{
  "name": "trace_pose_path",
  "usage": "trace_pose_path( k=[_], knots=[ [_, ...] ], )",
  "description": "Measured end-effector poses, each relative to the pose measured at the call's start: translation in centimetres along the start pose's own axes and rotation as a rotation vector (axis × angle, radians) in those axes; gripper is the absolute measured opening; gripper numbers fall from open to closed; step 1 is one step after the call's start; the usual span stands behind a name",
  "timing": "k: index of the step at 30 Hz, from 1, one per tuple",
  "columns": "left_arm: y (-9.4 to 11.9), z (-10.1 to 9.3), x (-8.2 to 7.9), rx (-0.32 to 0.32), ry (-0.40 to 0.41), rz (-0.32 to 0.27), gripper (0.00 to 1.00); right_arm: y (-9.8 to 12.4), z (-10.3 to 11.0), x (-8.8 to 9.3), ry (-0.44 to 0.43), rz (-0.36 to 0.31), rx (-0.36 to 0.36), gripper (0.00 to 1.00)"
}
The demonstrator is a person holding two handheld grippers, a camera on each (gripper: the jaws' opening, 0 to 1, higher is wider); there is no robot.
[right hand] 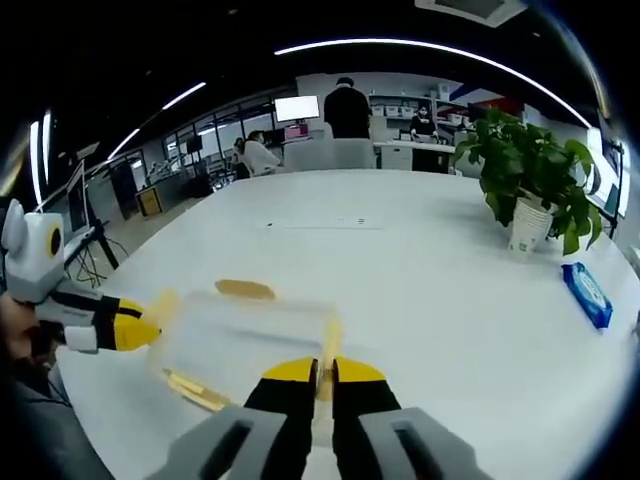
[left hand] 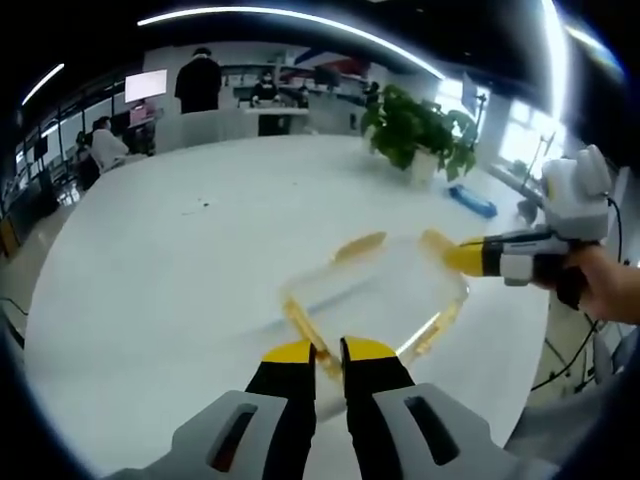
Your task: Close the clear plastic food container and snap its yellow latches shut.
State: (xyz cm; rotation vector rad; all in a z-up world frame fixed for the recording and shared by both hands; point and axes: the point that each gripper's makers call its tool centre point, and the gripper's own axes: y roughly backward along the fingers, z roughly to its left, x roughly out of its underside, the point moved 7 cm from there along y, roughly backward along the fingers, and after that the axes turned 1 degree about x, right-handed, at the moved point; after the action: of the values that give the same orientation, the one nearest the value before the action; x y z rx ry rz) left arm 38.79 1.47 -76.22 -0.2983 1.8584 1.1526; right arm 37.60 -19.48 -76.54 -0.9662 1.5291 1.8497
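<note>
The clear plastic container lies on the white table with its lid on and yellow latches along its sides. In the left gripper view my left gripper is shut on the near yellow latch, whose strip runs between the jaws. My right gripper comes in from the right, its tip against the far-end latch. In the right gripper view my right gripper is shut on the near latch. The left gripper presses the opposite end from the left.
A potted plant and a blue packet lie past the container. The white table stretches far ahead. People sit and stand at desks at the back. A hand holds the right gripper near the table edge.
</note>
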Motion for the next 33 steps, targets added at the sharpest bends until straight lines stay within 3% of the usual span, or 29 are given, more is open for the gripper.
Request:
trace_pose_path(
  k=[5, 12, 21, 33],
  knots=[
    [0.0, 0.4, -0.1, 0.006, 0.020, 0.021, 0.09, 0.4, -0.8, -0.4, -0.025, -0.010, 0.017, 0.03],
    [0.2, 1.9, -0.2, -0.039, 0.020, 0.035, 0.29, 0.7, -1.2, -0.7, -0.048, -0.008, 0.028, 0.12],
    [0.1, 1.8, -0.2, -0.021, 0.024, 0.042, 0.30, 0.8, -1.2, -0.1, -0.069, 0.010, 0.018, 0.16],
    [-0.1, 1.3, -0.1, 0.031, 0.099, 0.033, 0.32, 0.4, -1.2, -0.5, -0.072, 0.006, -0.013, 0.16]
  ],
)
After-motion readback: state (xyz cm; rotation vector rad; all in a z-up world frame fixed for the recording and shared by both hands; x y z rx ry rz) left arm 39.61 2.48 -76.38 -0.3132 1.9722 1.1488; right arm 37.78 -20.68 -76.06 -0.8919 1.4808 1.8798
